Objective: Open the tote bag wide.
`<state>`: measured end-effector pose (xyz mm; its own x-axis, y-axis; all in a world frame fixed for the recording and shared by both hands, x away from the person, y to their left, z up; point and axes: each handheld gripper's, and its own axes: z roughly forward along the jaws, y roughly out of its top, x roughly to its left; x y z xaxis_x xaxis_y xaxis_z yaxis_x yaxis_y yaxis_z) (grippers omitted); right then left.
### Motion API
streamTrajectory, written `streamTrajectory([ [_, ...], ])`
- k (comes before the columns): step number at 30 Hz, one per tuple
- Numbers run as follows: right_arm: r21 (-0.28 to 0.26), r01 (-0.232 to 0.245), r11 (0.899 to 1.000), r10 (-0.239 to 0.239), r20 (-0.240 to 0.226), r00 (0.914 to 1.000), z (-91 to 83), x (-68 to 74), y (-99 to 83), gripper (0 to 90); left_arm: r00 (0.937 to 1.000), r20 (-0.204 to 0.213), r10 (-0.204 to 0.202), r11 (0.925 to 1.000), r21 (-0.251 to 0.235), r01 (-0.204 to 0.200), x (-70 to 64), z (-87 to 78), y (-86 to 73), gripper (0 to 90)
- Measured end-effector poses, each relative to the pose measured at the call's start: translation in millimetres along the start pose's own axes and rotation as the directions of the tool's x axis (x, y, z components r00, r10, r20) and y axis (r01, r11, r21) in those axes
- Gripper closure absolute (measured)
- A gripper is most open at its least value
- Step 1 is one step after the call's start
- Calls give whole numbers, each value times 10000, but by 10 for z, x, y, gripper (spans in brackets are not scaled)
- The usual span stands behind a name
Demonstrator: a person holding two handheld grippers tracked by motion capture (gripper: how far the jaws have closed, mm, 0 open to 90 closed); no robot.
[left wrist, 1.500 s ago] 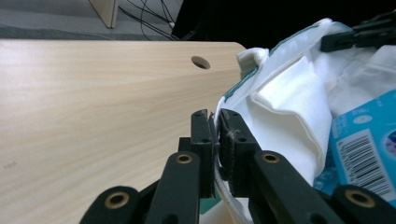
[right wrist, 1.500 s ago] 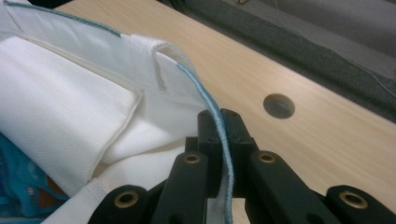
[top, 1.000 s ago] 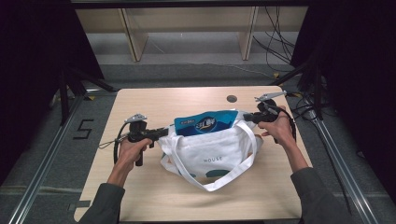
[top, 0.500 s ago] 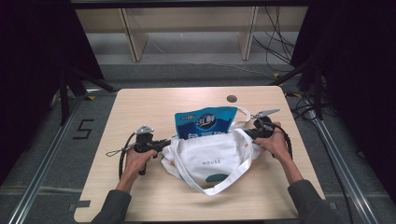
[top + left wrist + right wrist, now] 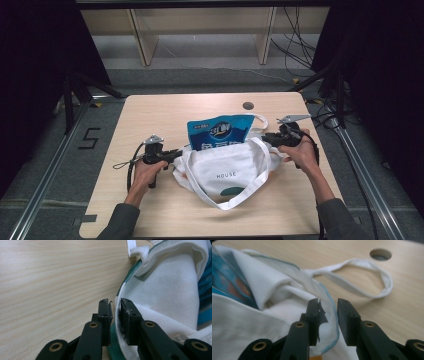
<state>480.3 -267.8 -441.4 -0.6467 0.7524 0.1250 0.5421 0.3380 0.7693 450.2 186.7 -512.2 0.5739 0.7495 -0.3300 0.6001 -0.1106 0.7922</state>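
**Tote bag held at both rim edges**

High view: the white tote bag (image 5: pixel 227 172) lies mid-surface (image 5: pixel 150 120), with the blue pouch (image 5: pixel 220 132) protruding from its mouth.

Left gripper view: the left tongs (image 5: pixel 115 312) pinch the bag's rim.

Right gripper view: the right tongs (image 5: pixel 328 315), narrowly spread, straddle the blue-stitched hem.
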Motion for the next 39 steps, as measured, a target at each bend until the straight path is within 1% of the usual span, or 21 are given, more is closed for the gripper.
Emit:
streamTrajectory([
  [1, -130, 88, 9999, -86, 165, 9998, -71, 15, 31, 711, 10000, -55, 59, 10000, 28, -59, -4, -6, 3, 776],
  [3, -533, 214, 9983, -225, -186, 9996, -211, 58, 118, 711, 9999, -77, 85, 10000, 30, -85, -3, -10, 15, 772],
  [4, -721, 214, 9972, -224, -138, 9997, -298, 104, 168, 711, 10000, -75, 50, 10000, 10, -50, -1, -15, 20, 763],
  [6, -1016, 416, 9940, -485, -660, 9966, -419, 184, 261, 710, 9999, -104, 62, 10000, 42, -62, -8, -35, 26, 749],
  [10, -1195, 656, 9907, -795, -1153, 9901, -590, 411, 408, 670, 9999, -109, 13, 10000, 62, -12, -7, -64, 44, 706],
  [11, -1033, 701, 9922, -845, -1431, 9861, -610, 486, 445, 642, 9998, -212, 24, 9999, 153, -21, -14, -86, 49, 671],
  [14, -769, 490, 9958, -621, -1780, 9821, -590, 571, 452, 597, 9993, -377, 8, 9997, 232, 0, -24, -99, 56, 629],
  [16, -513, 726, 9960, -809, -1830, 9798, -523, 624, 449, 589, 9994, -352, -43, 9999, 125, 47, -31, -116, 63, 626],
  [17, -308, 1139, 9930, -1174, -1640, 9794, -496, 621, 449, 596, 9991, -429, -7, 9999, 155, 13, -35, -131, 68, 616],
  [19, 112, 945, 9955, -900, -2123, 9731, -430, 660, 420, 666, 9984, -561, 21, 9999, 100, -15, -39, -154, 79, 586],
  [21, 310, 1537, 9876, -1438, -2112, 9668, -380, 690, 344, 745, 9982, -560, -194, 9998, 16, 195, -38, -221, 103, 512],
  [27, 633, 2053, 9766, -1867, -2231, 9567, -398, 778, 226, 831, 9940, -1091, -104, 9999, 22, 107, -121, -379, 199, 404],
  [29, 878, 2524, 9636, -2263, -2340, 9455, -394, 818, 166, 836, 9930, -1158, -243, 9995, -229, 218, -150, -466, 235, 382],
  [30, 1178, 2844, 9515, -2488, -2494, 9359, -368, 875, 73, 839, 9926, -1186, -243, 9992, -351, 202, -161, -515, 250, 374],
  [31, 1178, 2844, 9515, -2488, -2494, 9359, -368, 875, 73, 839, 9919, -1237, -296, 9987, -447, 242, -177, -565, 263, 374],
  [32, 1553, 2983, 9418, -2535, -2553, 9331, -291, 905, -35, 842, 9935, -1039, -465, 9977, -546, 409, -208, -663, 277, 366],
  [35, 1803, 2917, 9394, -2408, -2590, 9354, -199, 933, -144, 843, 9954, -885, -361, 9976, -622, 307, -269, -771, 282, 374],
  [36, 1875, 2951, 9369, -2381, -2759, 9312, -156, 934, -185, 843, 9972, -708, -258, 9979, -612, 215, -311, -819, 275, 382],
  [37, 1990, 2848, 9377, -2223, -2863, 9320, -120, 941, -214, 843, 9987, -467, -188, 9978, -646, 158, -361, -867, 262, 386],
  [38, 1979, 2934, 9353, -2333, -2785, 9317, -87, 948, -244, 843, 9996, -230, -132, 9977, -675, 116, -407, -917, 249, 386],
  [39, 2083, 2852, 9356, -2244, -2731, 9354, -49, 966, -268, 843, 9998, 50, -173, 9974, -693, 176, -452, -959, 236, 388],
])
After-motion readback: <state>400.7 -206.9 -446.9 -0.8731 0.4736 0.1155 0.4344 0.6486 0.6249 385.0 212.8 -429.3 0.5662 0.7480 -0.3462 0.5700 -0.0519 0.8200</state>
